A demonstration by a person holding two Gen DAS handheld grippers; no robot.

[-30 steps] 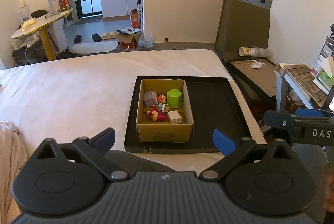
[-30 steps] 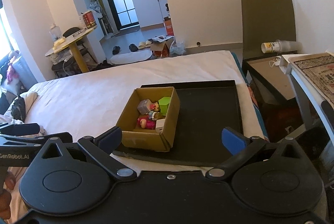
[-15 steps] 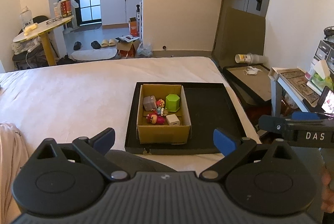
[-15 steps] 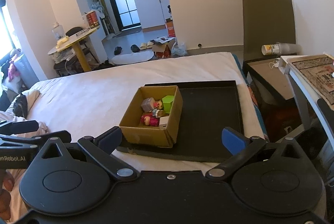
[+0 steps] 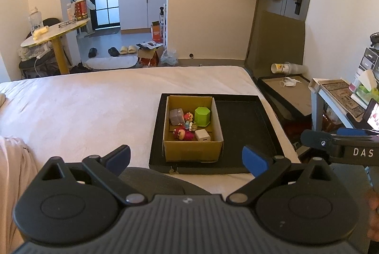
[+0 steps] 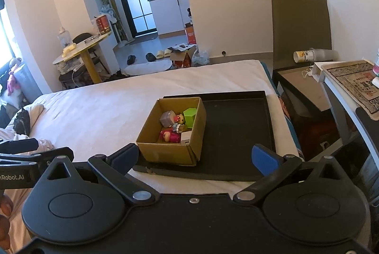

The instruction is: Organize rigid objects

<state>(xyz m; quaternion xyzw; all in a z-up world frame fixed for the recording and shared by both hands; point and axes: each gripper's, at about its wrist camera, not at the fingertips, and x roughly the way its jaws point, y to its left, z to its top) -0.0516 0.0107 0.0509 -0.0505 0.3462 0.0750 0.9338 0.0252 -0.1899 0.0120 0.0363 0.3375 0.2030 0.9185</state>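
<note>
Left wrist view: the left gripper point(image 5: 186, 156) hovers low at the near edge of a white bed point(image 5: 94, 107), jaws spread wide w/ nothing between the blue fingertips point(image 5: 254, 160). Its dark body fills the bottom of the frame and hides the bed's near strip plus part of a grey rounded shape just behind it, not identifiable. Straight ahead, a cardboard box point(image 5: 193, 149) sits in the left half of a black tray point(image 5: 244, 126); the tray's right half is bare. Inside the box: a grey block point(image 5: 176, 116), a green hexagonal container point(image 5: 202, 116), a white charger point(image 5: 202, 135) and a red figure point(image 5: 181, 133), packed close together. A small figure point(image 5: 188, 117) lies betw. the block and the container; details too small to read. At right, the other tool's arm is cut off by the frame edge, only "DAS" legible.

Right wrist view: the right gripper point(image 6: 195, 156) is likewise agape and holding nothing, set near and a bit to the right of the box, looking at it from an angle. The box's near wall and right wall hide part of the red figure and charger; only a corner of the charger shows. At far left, the left tool is cropped, lettering partly readable, and fingertips point(image 6: 4, 218) at the frame edge are blurred.
</note>
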